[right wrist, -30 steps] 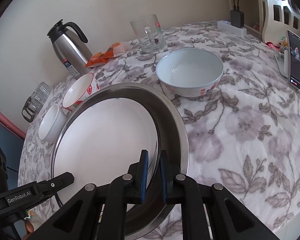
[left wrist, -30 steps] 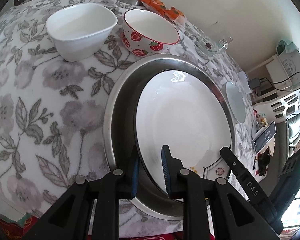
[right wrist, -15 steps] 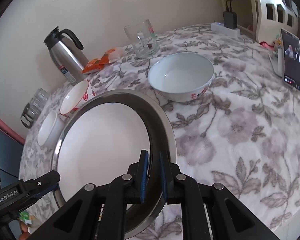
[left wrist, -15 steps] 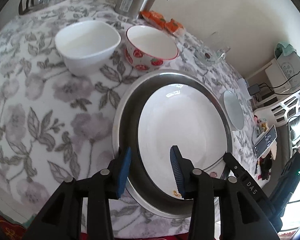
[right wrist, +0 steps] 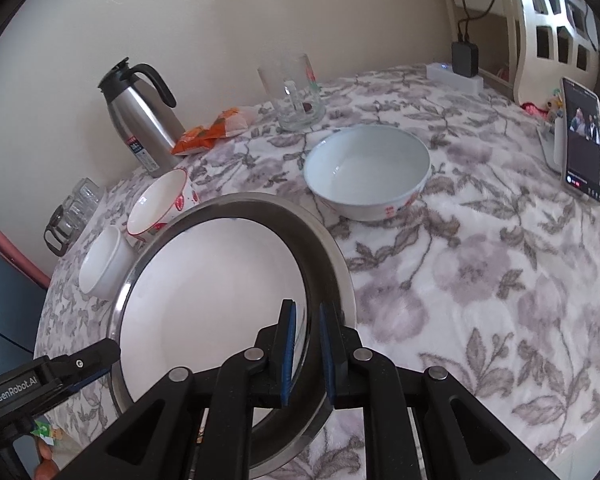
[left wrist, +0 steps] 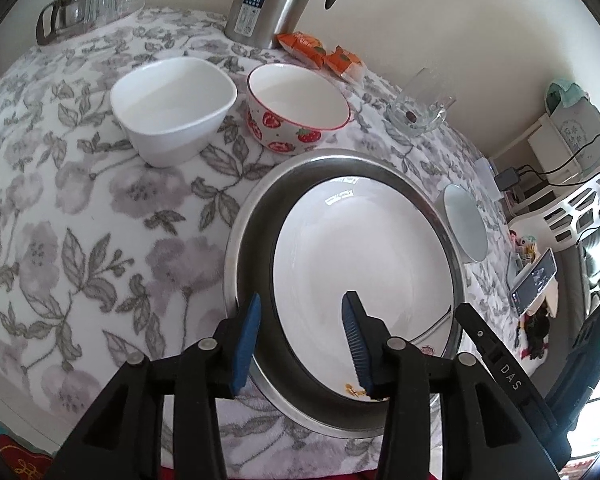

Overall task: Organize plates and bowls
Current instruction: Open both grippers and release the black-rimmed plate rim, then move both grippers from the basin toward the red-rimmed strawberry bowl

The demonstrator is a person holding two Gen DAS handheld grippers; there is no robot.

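Observation:
A white plate lies inside a large steel plate on the flowered tablecloth; both show in the right wrist view, the white plate within the steel plate. My left gripper is open, its jaws either side of the near rims of both plates without touching them. My right gripper is nearly shut with the white plate's right rim between its pads. A white square bowl and a strawberry bowl stand beyond. A pale blue bowl stands to the right.
A steel thermos, orange snack packets and a glass mug stand at the back by the wall. A glass rack sits at the far left. A phone leans at the table's right edge.
My left gripper opened off the plate rims and drew back a little. My right gripper's jaws have parted slightly on the white plate's rim, and the view has pulled back.

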